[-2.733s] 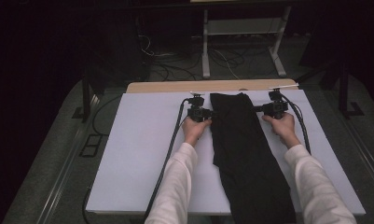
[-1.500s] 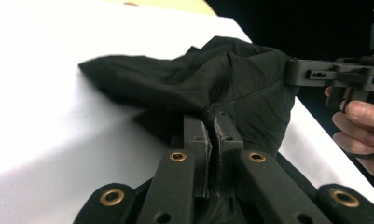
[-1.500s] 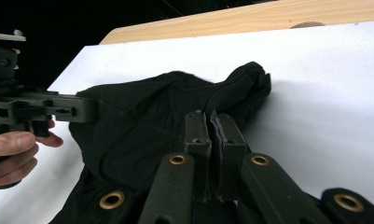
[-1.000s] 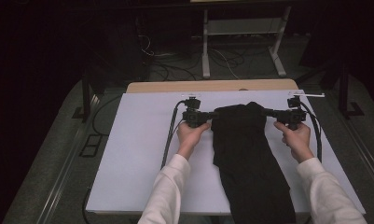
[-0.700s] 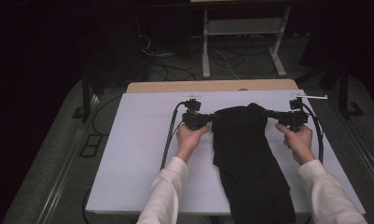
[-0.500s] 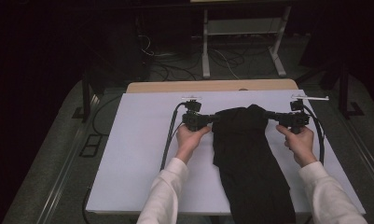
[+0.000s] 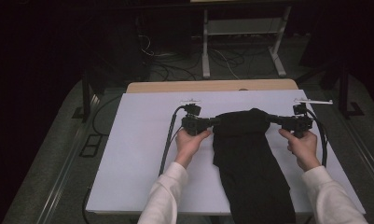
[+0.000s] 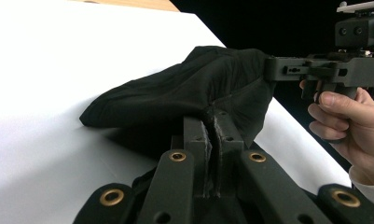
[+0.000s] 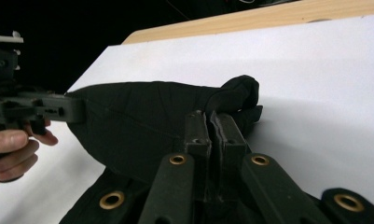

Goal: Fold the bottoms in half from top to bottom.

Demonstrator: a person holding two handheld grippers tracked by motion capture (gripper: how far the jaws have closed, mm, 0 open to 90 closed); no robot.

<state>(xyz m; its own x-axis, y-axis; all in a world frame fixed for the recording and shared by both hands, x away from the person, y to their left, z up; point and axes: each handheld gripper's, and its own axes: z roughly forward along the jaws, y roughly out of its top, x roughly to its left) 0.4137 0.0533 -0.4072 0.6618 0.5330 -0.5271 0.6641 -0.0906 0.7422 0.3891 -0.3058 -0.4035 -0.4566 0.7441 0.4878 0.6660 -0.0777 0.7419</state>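
My left claw and right claw each pinch the black garment, its top edge stretched between them above the white worktop.

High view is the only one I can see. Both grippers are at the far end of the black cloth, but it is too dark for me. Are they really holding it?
Observer: Yes. In the left gripper view the left gripper is shut on a fold of the black cloth; the fabric is pinched between its two pads.
Operator: And the right one?
Observer: In the right gripper view the right gripper is also shut on the cloth's edge.
Operator: Is the held end lying flat on the white table?
Observer: No. Between the grippers the cloth bulges up as a rounded hump, with a shadow under it on the white table.
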